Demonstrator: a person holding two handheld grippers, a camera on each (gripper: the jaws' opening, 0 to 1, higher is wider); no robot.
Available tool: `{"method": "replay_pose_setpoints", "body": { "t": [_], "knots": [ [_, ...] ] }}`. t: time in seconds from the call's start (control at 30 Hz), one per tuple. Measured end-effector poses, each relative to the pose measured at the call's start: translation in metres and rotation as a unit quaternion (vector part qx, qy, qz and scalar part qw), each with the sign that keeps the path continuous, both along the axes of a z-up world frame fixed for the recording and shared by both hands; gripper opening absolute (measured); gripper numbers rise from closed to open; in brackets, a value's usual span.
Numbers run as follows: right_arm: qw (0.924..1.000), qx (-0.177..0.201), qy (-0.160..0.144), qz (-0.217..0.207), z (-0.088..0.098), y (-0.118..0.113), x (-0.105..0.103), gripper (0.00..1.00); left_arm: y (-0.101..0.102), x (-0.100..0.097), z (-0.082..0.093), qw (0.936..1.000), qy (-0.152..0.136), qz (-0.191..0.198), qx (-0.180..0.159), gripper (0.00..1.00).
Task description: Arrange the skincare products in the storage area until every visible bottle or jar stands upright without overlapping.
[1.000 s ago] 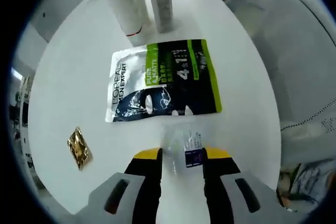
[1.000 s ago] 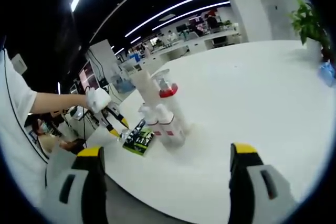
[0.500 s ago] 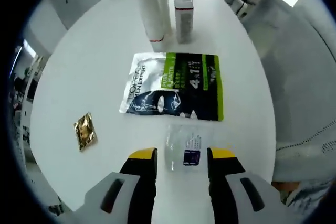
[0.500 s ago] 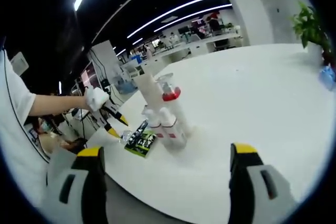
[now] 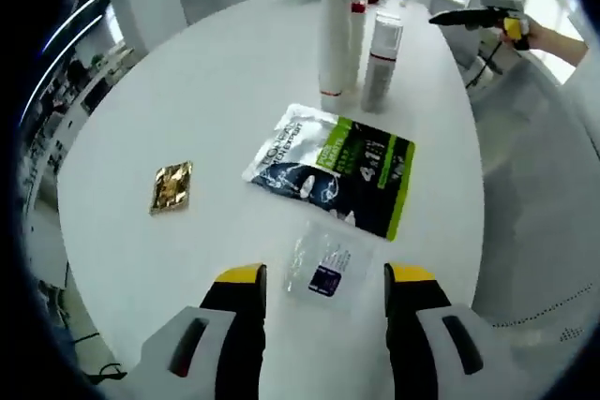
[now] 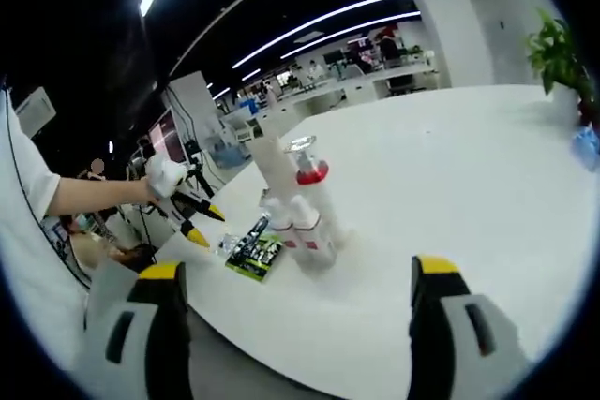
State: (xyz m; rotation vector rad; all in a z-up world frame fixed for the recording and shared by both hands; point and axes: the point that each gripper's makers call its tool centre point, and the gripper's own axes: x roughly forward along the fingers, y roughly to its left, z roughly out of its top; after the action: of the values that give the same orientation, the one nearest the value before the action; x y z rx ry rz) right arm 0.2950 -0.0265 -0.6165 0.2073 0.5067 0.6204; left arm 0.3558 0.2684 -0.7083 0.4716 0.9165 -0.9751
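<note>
Right now the left gripper (image 5: 323, 280) hangs over the near edge of the white table (image 5: 216, 91) with its jaws spread and nothing between them; a small clear sachet (image 5: 325, 264) lies flat on the table just beyond the tips. Past it is a dark and green pouch (image 5: 333, 168), also flat, and beyond that the bottles (image 5: 354, 39) stand upright in a tight cluster. A gold packet (image 5: 172, 185) lies apart to one side. The right gripper (image 6: 295, 302) is held well back from the table, jaws wide and empty; from there the bottles (image 6: 298, 203) look close-packed, some touching.

The sachet is thin and flat against a smooth top, so jaws closing on it would likely skid over it or nudge it toward the near edge and off the table. It lies just beside the pouch, perhaps touching its edge, so a pinch could catch both. Neither piece seems likely to stand unsupported. Any reach toward the bottles risks toppling the tall one (image 5: 333, 30), which would take its neighbours with it
</note>
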Motion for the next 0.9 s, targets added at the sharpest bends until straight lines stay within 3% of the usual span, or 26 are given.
{"method": "replay_pose_setpoints", "body": {
  "t": [0.33, 0.5, 0.9],
  "knots": [
    [0.9999, 0.000, -0.008, 0.007, 0.005, 0.000, 0.000, 1.00, 0.012, -0.006, 0.012, 0.9939, -0.011, 0.099, -0.048, 0.59],
    [0.9999, 0.000, -0.011, 0.011, 0.007, 0.001, 0.001, 1.00, 0.016, -0.003, 0.030, 0.9822, -0.026, 0.162, -0.091, 0.67],
    [0.9997, 0.001, -0.019, 0.015, 0.012, 0.001, 0.001, 1.00, 0.028, -0.008, 0.055, 0.9632, -0.055, 0.231, -0.127, 0.77]
  ]
}}
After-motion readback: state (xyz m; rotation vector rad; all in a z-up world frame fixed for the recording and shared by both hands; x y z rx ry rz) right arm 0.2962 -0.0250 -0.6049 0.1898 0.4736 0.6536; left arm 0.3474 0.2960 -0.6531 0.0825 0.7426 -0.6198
